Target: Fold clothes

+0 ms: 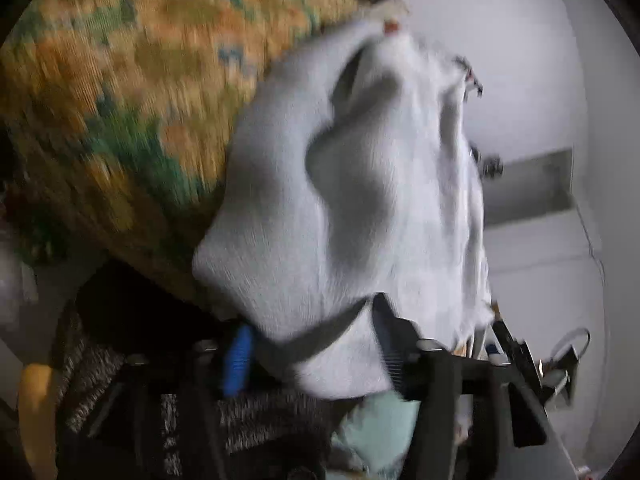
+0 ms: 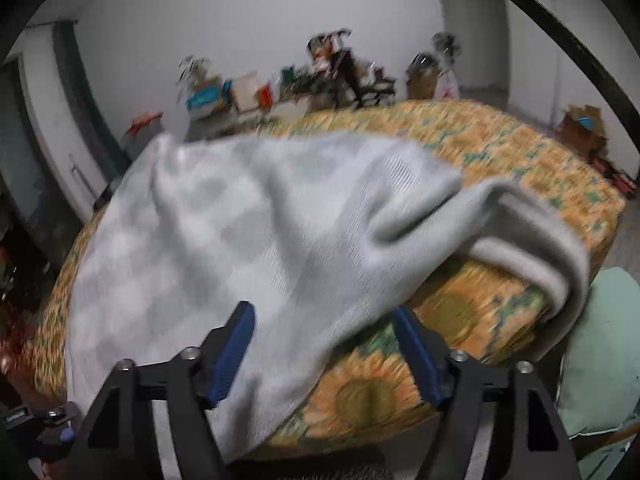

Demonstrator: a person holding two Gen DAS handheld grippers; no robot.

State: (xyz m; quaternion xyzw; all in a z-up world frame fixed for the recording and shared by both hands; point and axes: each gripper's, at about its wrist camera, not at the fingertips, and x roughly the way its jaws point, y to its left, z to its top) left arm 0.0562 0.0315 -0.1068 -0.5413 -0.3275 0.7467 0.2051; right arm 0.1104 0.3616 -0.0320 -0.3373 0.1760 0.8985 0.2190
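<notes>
From where I watch, plain white walls (image 2: 248, 16) close in the room, and a dark-framed doorway (image 2: 60, 112) stands at the left of the right wrist view. A bed under an orange and green flowered cover (image 2: 520, 152) fills the middle, with blurred clutter of boxes and small furniture (image 2: 320, 76) lined along the far wall. The light is dim and even.

A sunflower-print cloth (image 2: 500, 160) is covering the counter. Cluttered boxes (image 2: 224, 94) are sitting blurred along the white wall (image 2: 240, 20) behind, and a pale green cushion (image 2: 604, 344) is lying beside the counter's edge.
</notes>
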